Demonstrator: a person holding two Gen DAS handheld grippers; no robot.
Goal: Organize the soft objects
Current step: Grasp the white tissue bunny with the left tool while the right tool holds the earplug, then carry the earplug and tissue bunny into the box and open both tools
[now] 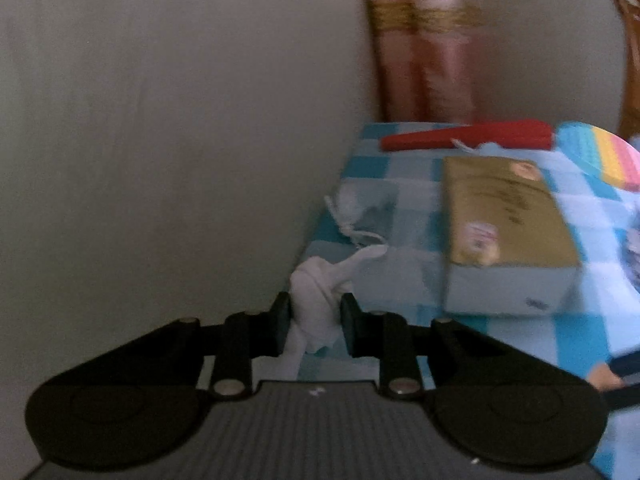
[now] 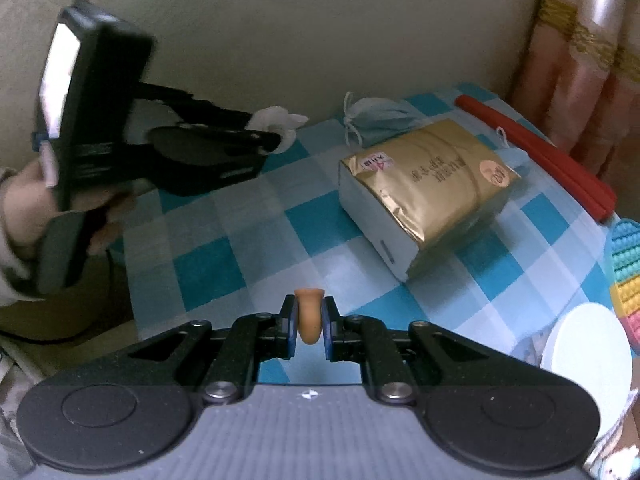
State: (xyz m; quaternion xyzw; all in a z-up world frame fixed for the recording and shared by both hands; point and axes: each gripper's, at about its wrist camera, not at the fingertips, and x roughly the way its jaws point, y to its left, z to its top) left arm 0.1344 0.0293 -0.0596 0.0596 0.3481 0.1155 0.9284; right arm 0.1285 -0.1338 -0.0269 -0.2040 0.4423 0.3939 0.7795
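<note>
White cloth (image 1: 316,300), limp, light and crumpled, is pinched mid-bunch by the left claw (image 1: 315,322); the right claw (image 2: 310,322) clenches a small rubbery tan piece (image 2: 309,316).

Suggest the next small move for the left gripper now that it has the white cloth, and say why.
Probably lift a little higher: the left gripper is shut on the white cloth at the checked table's edge, and the cloth's far tip trails toward the blue face mask, so it should clear that before being carried anywhere.
</note>
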